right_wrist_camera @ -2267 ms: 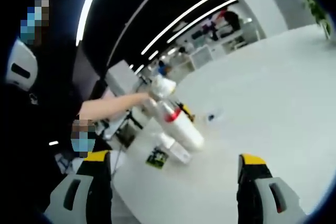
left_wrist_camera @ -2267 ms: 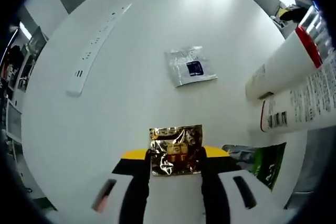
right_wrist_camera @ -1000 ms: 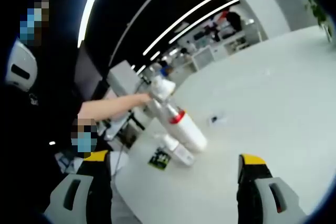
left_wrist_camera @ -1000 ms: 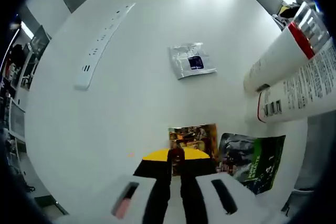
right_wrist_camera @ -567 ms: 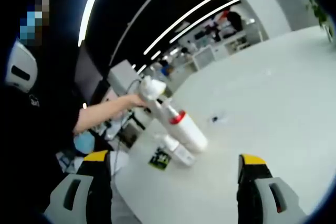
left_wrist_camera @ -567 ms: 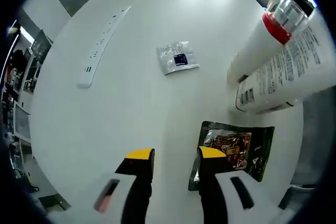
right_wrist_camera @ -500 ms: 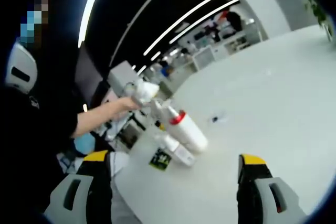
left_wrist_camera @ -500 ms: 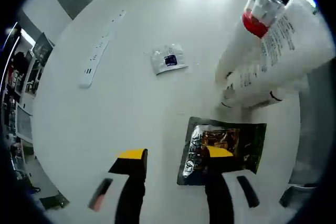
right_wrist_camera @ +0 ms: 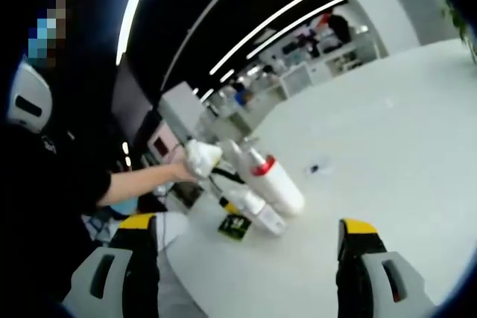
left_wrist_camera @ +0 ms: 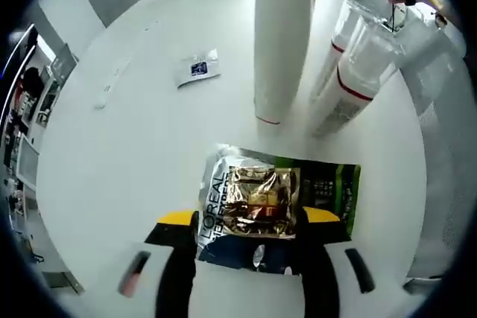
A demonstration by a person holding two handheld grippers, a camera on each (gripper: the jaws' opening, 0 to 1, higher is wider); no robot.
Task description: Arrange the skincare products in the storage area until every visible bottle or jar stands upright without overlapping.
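Nearest in the left gripper view, the left gripper (left_wrist_camera: 250, 232) stands with its yellow-tipped jaws spread to either side of a foil sachet (left_wrist_camera: 250, 210), which looks to be stacked on a green-edged sachet (left_wrist_camera: 328, 191) lying flat on the white table (left_wrist_camera: 112, 161); whether the jaws press the packet or merely flank it I cannot tell; such a sachet is light, limp and slick, so I judge it best pinched at a sealed edge and slid clear, since it cannot stand on its own; just beyond the packets a tall white tube (left_wrist_camera: 282, 35) stands upright, and beside it a red-banded bottle (left_wrist_camera: 350, 83) under a clear cap, both appearing to stand though the lens bends them; these are stiff but top-heavy, likely to tip if nudged high, so a hold low on the body would suit; farther off lie a small sachet (left_wrist_camera: 198, 68) and a power strip (left_wrist_camera: 112, 83), well apart from the bottles; in the right gripper view the right gripper (right_wrist_camera: 250, 258) hangs wide and empty above the table, far from the cluster, where the person's hand (right_wrist_camera: 197, 160) on the other tool reaches by a red-collared bottle (right_wrist_camera: 276, 180) and a smaller bottle (right_wrist_camera: 253, 210)
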